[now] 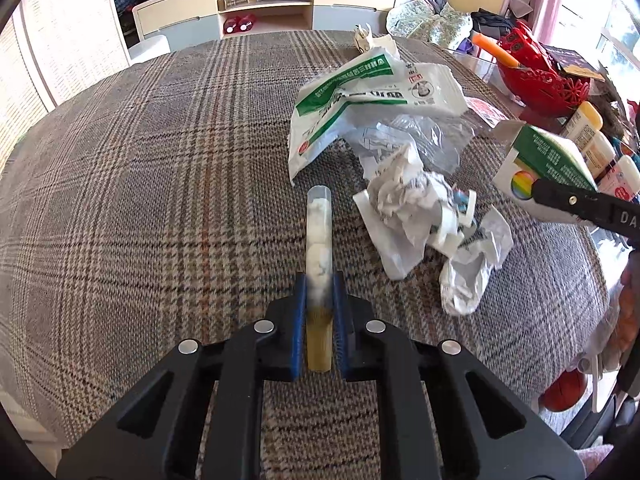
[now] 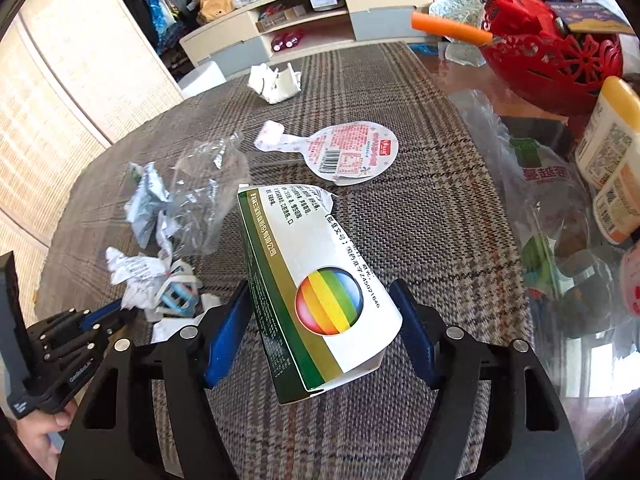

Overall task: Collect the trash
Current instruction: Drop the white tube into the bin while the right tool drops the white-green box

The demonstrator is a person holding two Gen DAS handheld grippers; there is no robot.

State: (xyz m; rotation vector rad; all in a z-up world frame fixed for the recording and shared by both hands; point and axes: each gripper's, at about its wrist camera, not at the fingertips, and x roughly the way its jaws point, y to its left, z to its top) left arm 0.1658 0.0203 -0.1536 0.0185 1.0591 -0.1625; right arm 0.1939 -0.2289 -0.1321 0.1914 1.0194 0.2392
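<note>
My left gripper (image 1: 319,280) is shut on a clear plastic tube (image 1: 319,236) with white cotton inside and a yellow end, held above the plaid tablecloth. My right gripper (image 2: 320,304) is shut on a green and white carton (image 2: 316,280) with a rainbow circle; the carton also shows in the left wrist view (image 1: 548,164). Crumpled white paper (image 1: 424,216) lies right of the tube. A green and white plastic bag (image 1: 360,96) lies beyond it. A clear wrapper (image 2: 204,188) and a round pink foil lid (image 2: 348,152) lie on the cloth.
A red plastic basket (image 2: 552,52) with an orange tube stands at the far right. Yellow-capped bottles (image 2: 612,140) and a clear bag (image 2: 552,216) sit at the right edge. Another crumpled paper (image 2: 276,80) lies at the far edge. A cabinet (image 1: 264,4) stands behind the table.
</note>
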